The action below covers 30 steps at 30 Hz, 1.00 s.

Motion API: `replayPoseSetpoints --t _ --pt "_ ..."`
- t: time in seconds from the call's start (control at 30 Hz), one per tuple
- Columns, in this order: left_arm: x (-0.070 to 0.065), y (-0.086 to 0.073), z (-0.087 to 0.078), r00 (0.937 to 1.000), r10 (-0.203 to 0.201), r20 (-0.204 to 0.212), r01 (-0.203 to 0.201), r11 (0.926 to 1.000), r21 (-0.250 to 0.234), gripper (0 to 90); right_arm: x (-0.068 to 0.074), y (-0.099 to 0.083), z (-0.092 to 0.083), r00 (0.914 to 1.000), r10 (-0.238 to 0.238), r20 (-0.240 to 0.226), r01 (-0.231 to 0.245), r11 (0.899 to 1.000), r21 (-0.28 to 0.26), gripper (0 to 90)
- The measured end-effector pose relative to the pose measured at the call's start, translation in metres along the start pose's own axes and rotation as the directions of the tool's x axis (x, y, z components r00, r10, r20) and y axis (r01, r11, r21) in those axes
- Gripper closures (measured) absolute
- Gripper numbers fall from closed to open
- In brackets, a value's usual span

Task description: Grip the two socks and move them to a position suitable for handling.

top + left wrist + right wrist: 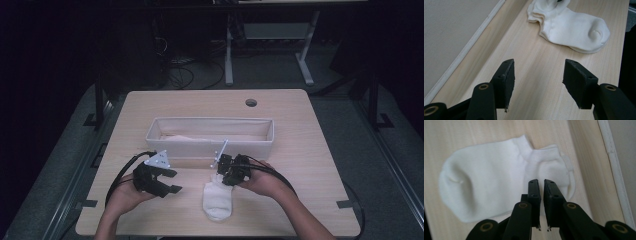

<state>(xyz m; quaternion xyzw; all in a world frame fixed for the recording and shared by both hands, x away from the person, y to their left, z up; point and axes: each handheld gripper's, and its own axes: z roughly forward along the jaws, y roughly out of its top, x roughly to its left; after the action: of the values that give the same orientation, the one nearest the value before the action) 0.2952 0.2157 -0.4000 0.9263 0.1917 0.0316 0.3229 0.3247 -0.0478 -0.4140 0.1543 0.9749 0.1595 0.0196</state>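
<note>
Forearms: two come in from the bottom edge of the high view, each hand holding one gripper.
Table (300, 150): one pale wooden top; the high view shows its whole outline and a round hole (251, 102) near the far edge, while the gripper views show just strips of wood grain.
Bin (165, 141): one long white fabric box, lying crosswise beyond both grippers; its open inside shows from above, whereas the left gripper view catches a flat wall of it along the left side.
Sock (218, 200): one white ankle sock, lying flat on the table near the front edge, between the two hands. The right gripper view shows its ribbed cuff and a small tab at the cuff; the left gripper view shows layered edges at the cuff, so whether a second sock lies under it I cannot tell.
Left gripper (172, 181): jaws stand wide apart with nothing between them, just left of the sock.
Right gripper (541, 182): jaws nearly closed, a thin slit between them, tips over the sock's cuff; whether they pinch cloth I cannot tell.
</note>
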Motion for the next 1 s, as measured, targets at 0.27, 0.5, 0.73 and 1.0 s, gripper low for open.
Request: replayPoseSetpoints --t 0.27,0.5,0.73,1.0 --pt "-0.001 0.0 0.001 1.0 0.004 0.008 -0.004 1.0 0.002 42.1 -0.012 0.003 0.021 0.9998 0.021 -0.002 -0.021 1.0 0.007 83.5" --pt "-0.001 0.0 0.002 1.0 0.003 0.006 -0.003 1.0 0.005 42.1 -0.008 0.001 0.008 0.9996 0.018 0.021 -0.017 0.999 -0.044 82.2" --pt "-0.002 0.001 0.002 1.0 0.008 0.005 -0.008 0.9999 0.007 42.1 0.004 -0.008 -0.002 0.9993 0.002 -0.037 -0.005 0.998 -0.064 82.9" --pt "-0.002 0.002 0.006 0.9998 0.014 0.014 -0.014 0.9997 0.021 42.1 -0.003 -0.015 0.019 0.998 0.042 -0.047 -0.045 0.997 -0.067 83.4"
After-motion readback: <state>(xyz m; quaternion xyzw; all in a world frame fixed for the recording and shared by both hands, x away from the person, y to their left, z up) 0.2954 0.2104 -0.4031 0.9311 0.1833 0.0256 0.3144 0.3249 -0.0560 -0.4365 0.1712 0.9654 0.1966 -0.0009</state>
